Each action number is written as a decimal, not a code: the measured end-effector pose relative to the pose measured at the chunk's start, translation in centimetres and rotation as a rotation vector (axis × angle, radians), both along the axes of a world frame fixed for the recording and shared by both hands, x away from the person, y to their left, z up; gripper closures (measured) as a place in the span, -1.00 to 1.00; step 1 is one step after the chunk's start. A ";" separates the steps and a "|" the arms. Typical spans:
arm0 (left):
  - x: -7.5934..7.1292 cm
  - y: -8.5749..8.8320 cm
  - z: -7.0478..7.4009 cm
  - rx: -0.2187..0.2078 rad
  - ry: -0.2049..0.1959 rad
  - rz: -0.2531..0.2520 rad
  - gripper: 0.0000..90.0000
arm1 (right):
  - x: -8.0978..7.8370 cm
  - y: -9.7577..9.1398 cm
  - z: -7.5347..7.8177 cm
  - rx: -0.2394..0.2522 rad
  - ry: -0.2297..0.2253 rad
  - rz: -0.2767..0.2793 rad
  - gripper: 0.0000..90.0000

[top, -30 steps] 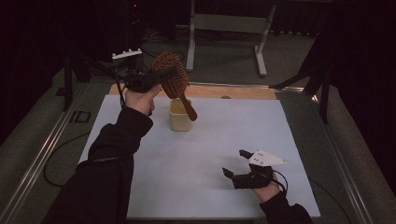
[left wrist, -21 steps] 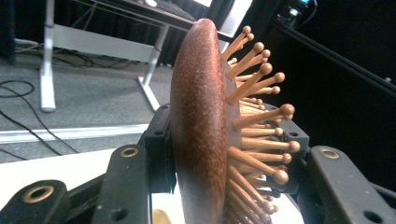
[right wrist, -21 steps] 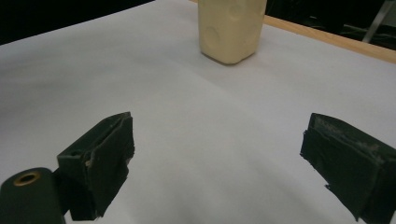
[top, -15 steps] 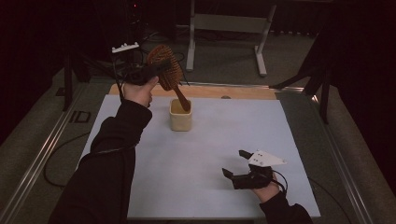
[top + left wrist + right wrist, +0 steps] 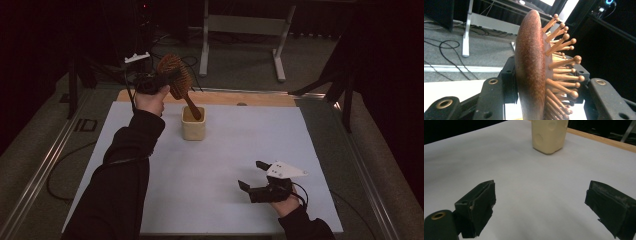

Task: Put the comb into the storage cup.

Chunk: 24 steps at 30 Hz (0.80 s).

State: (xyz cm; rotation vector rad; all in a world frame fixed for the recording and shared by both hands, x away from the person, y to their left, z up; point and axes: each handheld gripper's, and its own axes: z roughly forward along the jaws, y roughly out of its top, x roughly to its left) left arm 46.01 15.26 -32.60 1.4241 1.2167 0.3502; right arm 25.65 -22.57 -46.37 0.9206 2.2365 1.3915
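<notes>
Jaws of the left gripper (image 5: 162, 86): clamped on the head of a wooden hairbrush (image 5: 176, 82), one jaw on the smooth brown back, the other among the ball-tipped pins, as the left gripper view shows (image 5: 541, 82). Jaws of the right gripper (image 5: 256, 175): spread wide with nothing between them, bare white surface showing in the gap in the right gripper view (image 5: 539, 210).

Hairbrush: held up in the air at the far left of the counter (image 5: 225, 150), tilted, head uppermost and toward the left hand (image 5: 150, 100), handle slanting down to the right. The lower end of the handle sits inside the mouth of the cup (image 5: 193, 124); whether it touches the bottom cannot be told.

Cup: cream-coloured, squarish, upright on the white sheet, near the far edge, just to the right of the left hand. In the right gripper view (image 5: 549, 135) round dimples show on its side.

Right gripper: low over the near right part of the counter, well apart from the cup, grey three-cornered plate on top.

Counter: white covering, a wooden strip (image 5: 220, 97) along the far edge.

Beyond the counter: a grey floor with the white legs of a stand (image 5: 240, 30) and loose cables.
</notes>
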 end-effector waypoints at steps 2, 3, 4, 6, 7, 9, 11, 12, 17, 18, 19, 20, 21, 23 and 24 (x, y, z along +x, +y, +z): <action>0.1 -0.1 -0.4 -0.008 0.004 -0.002 0.19 | 0.0 0.0 0.0 0.005 -0.002 0.002 -0.81; 0.2 -0.1 -0.6 -0.009 0.006 0.000 0.19 | 0.1 -0.1 -0.1 0.005 -0.001 0.001 -0.81; 0.2 -0.2 -0.7 -0.008 0.010 -0.006 0.19 | 0.1 -0.1 -0.1 0.006 -0.001 0.001 -0.81; 0.3 -0.3 -1.1 -0.004 0.013 -0.008 0.19 | 0.1 -0.1 -0.1 0.006 -0.001 0.001 -0.81; 0.4 -0.4 -1.2 -0.002 0.017 -0.009 0.19 | 0.0 -0.1 0.0 0.006 -0.001 0.002 -0.81; 0.5 -0.5 -1.6 0.005 0.023 -0.013 0.19 | 0.0 -0.1 0.0 0.006 -0.001 0.001 -0.81; 0.6 -0.6 -2.0 0.010 0.029 -0.015 0.19 | 0.0 -0.1 -0.1 0.007 -0.001 0.000 -0.81; 0.6 -0.6 -2.2 0.009 0.032 -0.014 0.19 | 0.1 -0.1 -0.1 0.006 -0.003 -0.001 -0.81; 0.8 -0.7 -3.0 -0.001 0.043 -0.014 0.19 | 0.0 -0.1 -0.1 0.002 -0.001 -0.001 -0.81; 0.9 -0.7 -3.2 0.000 0.046 -0.012 0.19 | 0.0 -0.1 -0.1 0.002 -0.001 0.000 -0.81; 0.9 -0.8 -3.4 0.002 0.048 -0.013 0.19 | 0.0 -0.1 -0.1 0.001 -0.003 0.000 -0.81; 1.0 -0.8 -3.6 -0.001 0.052 -0.015 0.19 | 0.1 -0.1 -0.1 -0.001 -0.004 0.000 -0.81; 1.0 -0.8 -3.8 -0.002 0.056 -0.015 0.19 | 0.1 -0.1 -0.2 0.000 -0.002 0.001 -0.81; 1.1 -0.9 -4.1 0.009 0.057 -0.020 0.19 | 0.1 -0.1 -0.2 0.002 0.000 0.000 -0.81; 1.1 -0.9 -4.1 0.009 0.057 -0.020 0.19 | 0.1 -0.1 -0.2 0.002 0.000 0.000 -0.81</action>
